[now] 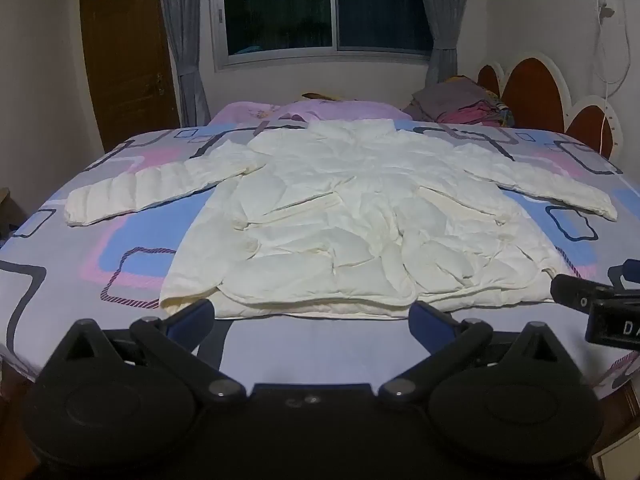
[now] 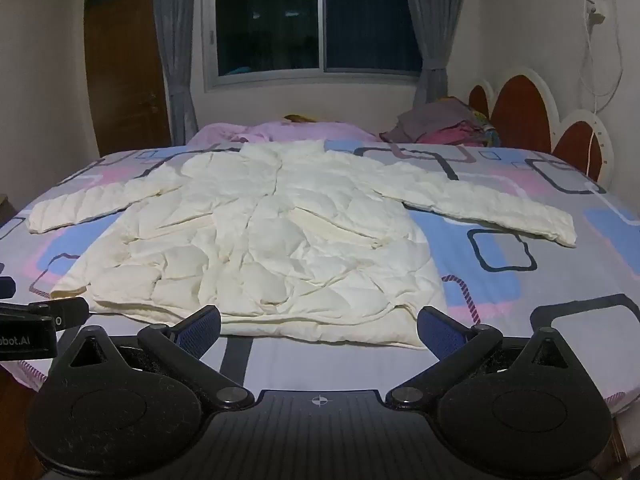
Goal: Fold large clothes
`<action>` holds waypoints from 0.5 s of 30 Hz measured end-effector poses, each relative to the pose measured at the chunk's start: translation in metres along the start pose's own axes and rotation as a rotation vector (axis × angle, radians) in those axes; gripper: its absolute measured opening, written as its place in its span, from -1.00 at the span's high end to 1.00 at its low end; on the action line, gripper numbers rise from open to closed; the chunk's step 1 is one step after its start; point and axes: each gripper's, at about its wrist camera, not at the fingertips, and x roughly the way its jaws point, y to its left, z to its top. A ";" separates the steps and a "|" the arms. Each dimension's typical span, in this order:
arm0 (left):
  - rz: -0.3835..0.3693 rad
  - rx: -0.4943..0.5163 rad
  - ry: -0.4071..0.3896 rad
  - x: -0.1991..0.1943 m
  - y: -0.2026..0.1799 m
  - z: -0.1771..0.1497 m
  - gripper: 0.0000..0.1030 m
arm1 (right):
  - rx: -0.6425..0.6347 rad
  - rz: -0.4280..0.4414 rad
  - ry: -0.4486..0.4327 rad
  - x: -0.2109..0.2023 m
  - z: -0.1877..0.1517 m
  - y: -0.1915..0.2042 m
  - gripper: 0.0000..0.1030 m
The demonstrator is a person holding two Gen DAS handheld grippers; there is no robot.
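Observation:
A cream-white puffer jacket [image 1: 340, 220] lies flat on the bed with both sleeves spread out to the sides; it also shows in the right wrist view [image 2: 260, 240]. My left gripper [image 1: 314, 316] is open and empty, held just in front of the jacket's hem near its left half. My right gripper [image 2: 320, 324] is open and empty, just in front of the hem near its right half. The right gripper also shows at the right edge of the left wrist view [image 1: 592, 300], and the left gripper at the left edge of the right wrist view [image 2: 40, 320].
The bed [image 1: 120, 264] has a grey sheet with blue and pink squares. A pink blanket [image 1: 280, 114] and a pile of clothes [image 1: 460, 104] lie at the far side. A headboard [image 1: 536, 92] stands right, a window [image 1: 320, 8] behind, a wooden door [image 1: 124, 52] left.

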 end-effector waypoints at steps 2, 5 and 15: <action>-0.002 -0.006 -0.008 -0.001 0.000 0.000 -1.00 | -0.003 -0.003 -0.001 0.000 0.000 0.000 -1.00; -0.003 -0.006 0.000 0.000 0.000 0.000 -1.00 | -0.002 -0.002 -0.003 0.000 0.001 -0.001 -1.00; 0.000 -0.003 0.008 0.000 0.000 0.000 -1.00 | 0.001 0.000 -0.002 0.000 0.001 -0.002 -1.00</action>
